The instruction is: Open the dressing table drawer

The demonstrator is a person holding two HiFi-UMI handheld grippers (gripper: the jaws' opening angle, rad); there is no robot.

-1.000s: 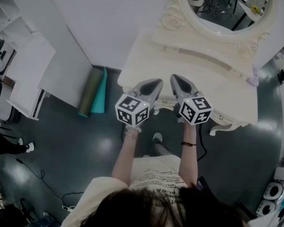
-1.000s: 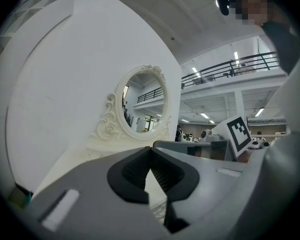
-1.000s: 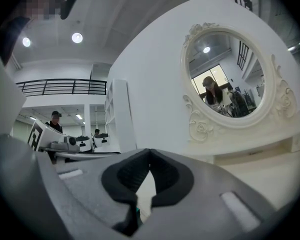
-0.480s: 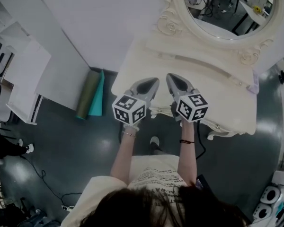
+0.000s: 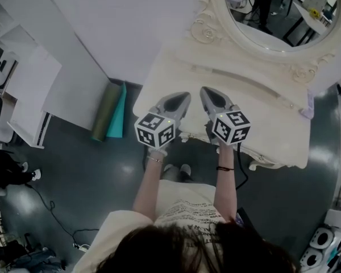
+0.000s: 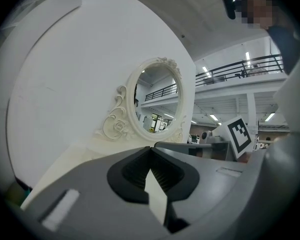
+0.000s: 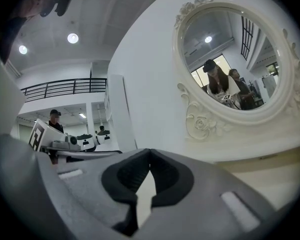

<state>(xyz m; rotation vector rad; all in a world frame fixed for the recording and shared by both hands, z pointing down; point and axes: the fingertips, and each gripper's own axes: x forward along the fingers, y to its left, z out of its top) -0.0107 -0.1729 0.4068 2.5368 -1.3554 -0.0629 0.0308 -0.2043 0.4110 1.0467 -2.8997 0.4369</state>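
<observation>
The cream dressing table [image 5: 267, 127] with its oval mirror [image 5: 273, 10] fills the upper right of the head view. Its drawer lies under the carved front edge [image 5: 196, 134], and I cannot see the drawer's face. My left gripper [image 5: 184, 97] and right gripper [image 5: 206, 91] hover side by side over the front of the table top, pointing level at the mirror. Both are shut with nothing between the jaws. In the left gripper view the shut left gripper [image 6: 151, 148] faces the mirror [image 6: 157, 101]. In the right gripper view the shut right gripper [image 7: 149, 150] faces the mirror [image 7: 230, 59].
A green and a teal rolled mat [image 5: 109, 111] lie on the dark floor left of the table. A white shelf unit [image 5: 28, 90] stands further left, a white wall panel [image 5: 119, 21] behind. A small purple object [image 5: 310, 104] sits at the table's right end. Cables trail on the floor.
Both grippers have moved together a little farther over the table top toward the mirror, and the person has stepped closer. The jaws stayed shut.
</observation>
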